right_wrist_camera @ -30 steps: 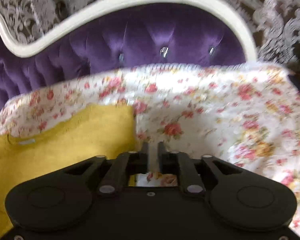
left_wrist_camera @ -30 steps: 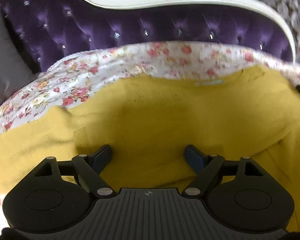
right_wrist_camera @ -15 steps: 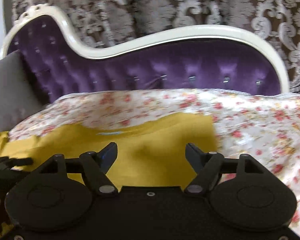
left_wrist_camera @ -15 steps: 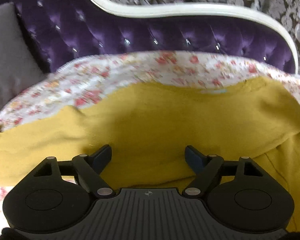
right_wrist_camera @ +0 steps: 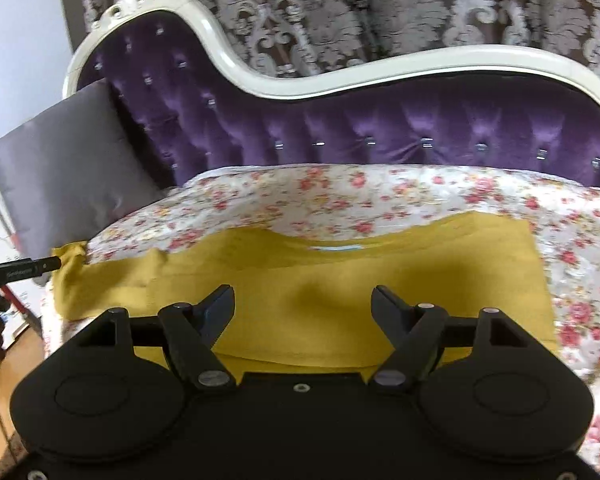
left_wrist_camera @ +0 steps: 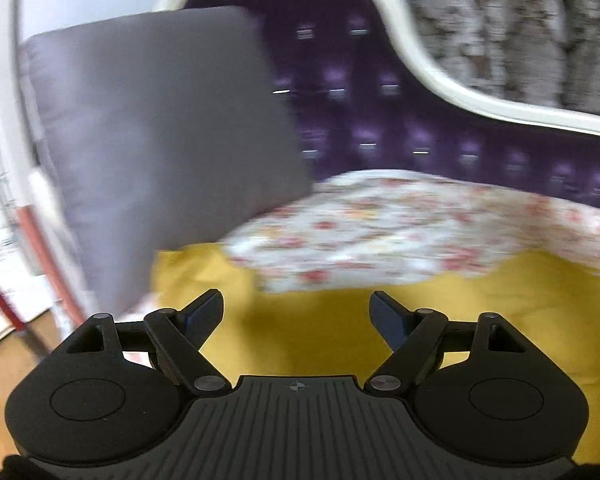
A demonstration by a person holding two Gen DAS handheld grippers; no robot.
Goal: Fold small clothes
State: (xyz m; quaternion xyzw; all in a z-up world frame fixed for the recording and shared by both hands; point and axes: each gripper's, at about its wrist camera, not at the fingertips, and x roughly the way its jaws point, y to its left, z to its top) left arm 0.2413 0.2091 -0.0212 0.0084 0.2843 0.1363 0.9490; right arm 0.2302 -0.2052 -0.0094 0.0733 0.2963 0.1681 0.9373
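Roughly by size, biggest first:
Sofa: purple tufted velvet sofa with a curved white frame (right_wrist_camera: 380, 128), backrest runs across the whole right wrist view; same backrest blurred in the left wrist view (left_wrist_camera: 400, 128).
Wall: grey and brown damask-pattern wall covering (right_wrist_camera: 340, 12) behind the sofa.
Cover: white floral-print fabric cover with red and yellow flowers (right_wrist_camera: 340, 196) spread over the seat; also seen in the left view (left_wrist_camera: 380, 236).
Garment: mustard-yellow knit top (right_wrist_camera: 340, 280) lies flat on the floral cover, neckline toward the backrest, pale label at the neck. One sleeve stretches out to the left end of the seat, near the cushion. Right edge looks straight, as if folded, hard to confirm. In the left view (left_wrist_camera: 320, 332) it fills the area under the claw.
Cushion: grey square cushion (right_wrist_camera: 68, 168) leans at the left end of the sofa; large and blurred in the left view (left_wrist_camera: 160, 140).
Right claw (right_wrist_camera: 302, 300): fingers spread wide, gripping nothing, over the garment body.
Left claw (left_wrist_camera: 296, 308): fingers spread wide, gripping nothing, over the left part of the garment; contact with fabric cannot be told.
Blur: left view motion-blurred, right view sharp.
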